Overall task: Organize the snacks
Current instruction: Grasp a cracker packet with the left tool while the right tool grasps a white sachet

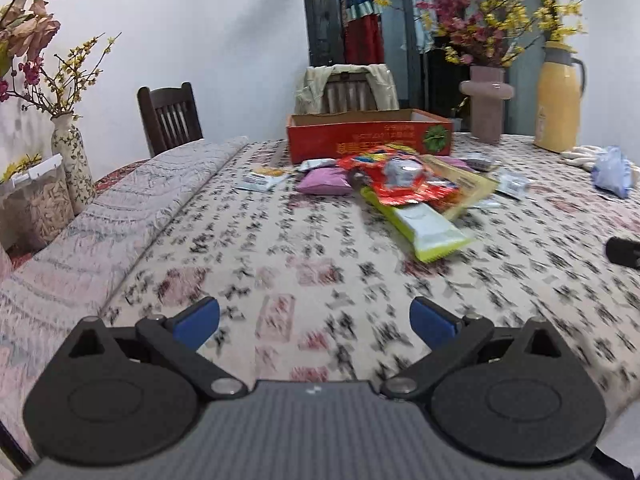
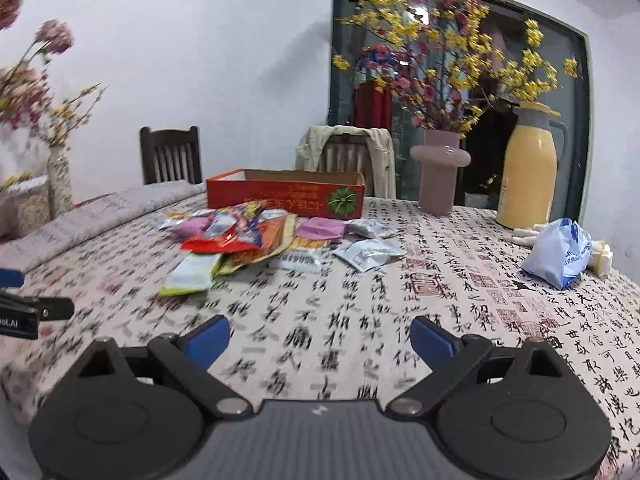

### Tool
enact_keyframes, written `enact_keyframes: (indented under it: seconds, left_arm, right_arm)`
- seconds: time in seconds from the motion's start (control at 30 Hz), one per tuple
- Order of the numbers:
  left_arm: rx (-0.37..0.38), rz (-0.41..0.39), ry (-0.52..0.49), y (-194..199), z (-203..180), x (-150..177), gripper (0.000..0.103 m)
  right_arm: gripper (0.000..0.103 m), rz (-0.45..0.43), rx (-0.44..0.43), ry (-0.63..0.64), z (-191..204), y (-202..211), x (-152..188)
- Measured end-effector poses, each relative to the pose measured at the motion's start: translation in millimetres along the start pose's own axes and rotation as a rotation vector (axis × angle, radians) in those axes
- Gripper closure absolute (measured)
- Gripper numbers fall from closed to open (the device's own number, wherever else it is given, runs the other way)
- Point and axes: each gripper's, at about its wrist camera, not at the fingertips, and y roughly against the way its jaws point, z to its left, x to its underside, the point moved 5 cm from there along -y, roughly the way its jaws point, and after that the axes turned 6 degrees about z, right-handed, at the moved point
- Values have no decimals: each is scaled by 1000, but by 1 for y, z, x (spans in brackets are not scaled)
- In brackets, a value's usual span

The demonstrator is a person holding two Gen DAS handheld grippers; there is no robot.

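One table [image 2: 440,280] under script-print cloth, white wall behind. Two chairs; one red box [image 2: 286,194] at far side. One snack pile [image 2: 240,240] just before box, well ahead of both grippers. Left gripper [image 1: 315,320], right gripper [image 2: 320,334]: jaws wide, empty.

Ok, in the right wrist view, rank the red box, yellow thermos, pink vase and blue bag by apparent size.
1. red box
2. yellow thermos
3. pink vase and blue bag: too alike to rank, and the bag lies nearer the camera.
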Motion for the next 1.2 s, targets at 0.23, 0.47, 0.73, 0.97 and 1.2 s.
enact_keyframes:
  seconds: [0.23, 0.47, 0.73, 0.97, 1.2]
  left_arm:
    - [8, 54, -21, -50, 25, -49, 8]
    - [-14, 73, -118, -133, 52, -122, 14]
    - [125, 115, -200, -246, 78, -172, 12]
    - [145, 178, -242, -298, 85, -182, 9]
    - [194, 171, -218, -303, 81, -181, 39]
  right_arm:
    - [14, 101, -35, -165, -32, -56, -31]
    - [17, 194, -7, -262, -60, -131, -66]
    - [26, 291, -13, -301, -60, -208, -87]
    - [33, 277, 18, -262, -54, -246, -100]
    - [59, 266, 34, -155, -53, -256, -105]
